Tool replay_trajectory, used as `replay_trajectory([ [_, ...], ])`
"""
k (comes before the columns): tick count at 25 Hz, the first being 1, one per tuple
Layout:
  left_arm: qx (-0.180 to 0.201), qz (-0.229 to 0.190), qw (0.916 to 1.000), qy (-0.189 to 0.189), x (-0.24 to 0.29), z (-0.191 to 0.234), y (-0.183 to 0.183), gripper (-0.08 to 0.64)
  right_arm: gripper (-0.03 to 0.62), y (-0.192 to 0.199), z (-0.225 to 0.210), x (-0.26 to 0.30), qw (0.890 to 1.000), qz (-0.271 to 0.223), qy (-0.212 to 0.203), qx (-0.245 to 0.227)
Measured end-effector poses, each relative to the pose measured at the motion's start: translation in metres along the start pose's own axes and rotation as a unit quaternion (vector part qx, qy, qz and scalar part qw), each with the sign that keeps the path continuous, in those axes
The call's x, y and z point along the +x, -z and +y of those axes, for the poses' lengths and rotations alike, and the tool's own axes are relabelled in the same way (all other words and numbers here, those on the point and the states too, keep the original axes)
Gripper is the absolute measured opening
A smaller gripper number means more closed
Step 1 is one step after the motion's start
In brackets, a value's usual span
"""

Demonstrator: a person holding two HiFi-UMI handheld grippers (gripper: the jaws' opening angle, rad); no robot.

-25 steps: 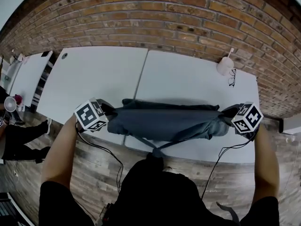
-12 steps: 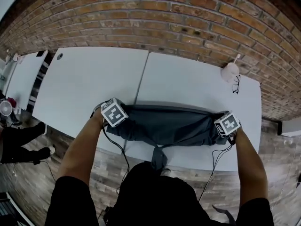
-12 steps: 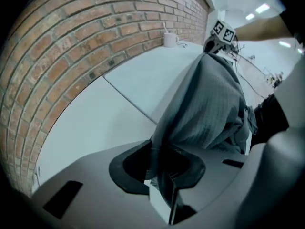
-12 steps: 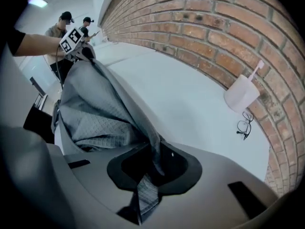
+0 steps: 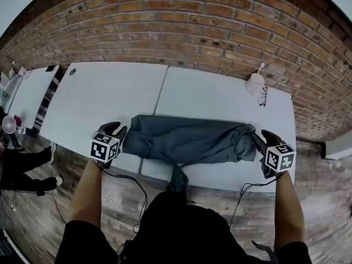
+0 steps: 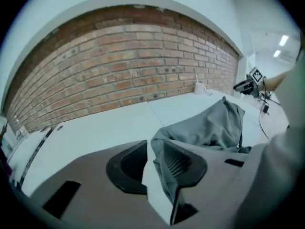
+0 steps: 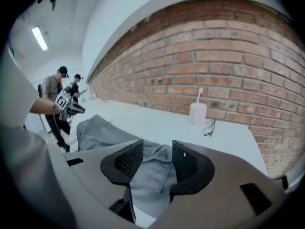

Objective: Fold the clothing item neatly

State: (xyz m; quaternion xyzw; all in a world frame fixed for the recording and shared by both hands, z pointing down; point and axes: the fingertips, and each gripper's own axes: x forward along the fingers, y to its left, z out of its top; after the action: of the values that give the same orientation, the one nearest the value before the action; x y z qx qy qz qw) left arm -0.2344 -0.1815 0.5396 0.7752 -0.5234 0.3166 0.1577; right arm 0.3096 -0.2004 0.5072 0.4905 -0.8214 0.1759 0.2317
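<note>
Two white tables [image 5: 104,92] stand edge to edge against a red brick wall [image 5: 181,23], on a wood-plank floor [image 5: 324,191]. Near the far right corner of the right-hand table, a white cup [image 5: 254,83] with a thin stick rising from it stands just beside a pair of eyeglasses [image 5: 263,96]. Another white table [image 5: 30,89] stands off to the left.

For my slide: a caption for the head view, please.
Left gripper and right gripper, jaws just opened, ends of the grey garment between them.
</note>
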Motion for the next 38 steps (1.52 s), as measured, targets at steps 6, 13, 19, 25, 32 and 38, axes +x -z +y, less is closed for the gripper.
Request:
replay_trajectory([
  [6,-0.087,-0.151,0.984,-0.039,-0.098,-0.058,-0.044,-0.003,0.002,-0.047,0.032,-0.089,0.965,-0.231,0.081,0.097],
  [13,-0.112,-0.224,0.9678,-0.023,-0.144,-0.141,-0.075,-0.002,0.002,-0.069,0.123,-0.126,0.959,-0.277,0.054,0.034],
  [19,-0.11,-0.219,0.9692,0.023,-0.157,-0.183,-0.052,-0.002,0.002,-0.053,0.16,-0.157,0.958,-0.279,0.033,0.059],
  [25,-0.08,-0.22,0.9715,0.036,-0.213,-0.187,0.0,-0.002,0.002,-0.023,0.222,-0.188,0.953,-0.289,0.052,0.076],
  [32,-0.081,-0.23,0.9695,0.024,-0.31,-0.16,0.071,-0.002,0.002,0.013,0.326,-0.247,0.945,-0.301,0.098,0.075],
  [38,-0.084,-0.256,0.9626,0.03,-0.38,-0.159,0.1,-0.002,0.002,0.034,0.405,-0.31,0.942,-0.31,0.115,0.067],
])
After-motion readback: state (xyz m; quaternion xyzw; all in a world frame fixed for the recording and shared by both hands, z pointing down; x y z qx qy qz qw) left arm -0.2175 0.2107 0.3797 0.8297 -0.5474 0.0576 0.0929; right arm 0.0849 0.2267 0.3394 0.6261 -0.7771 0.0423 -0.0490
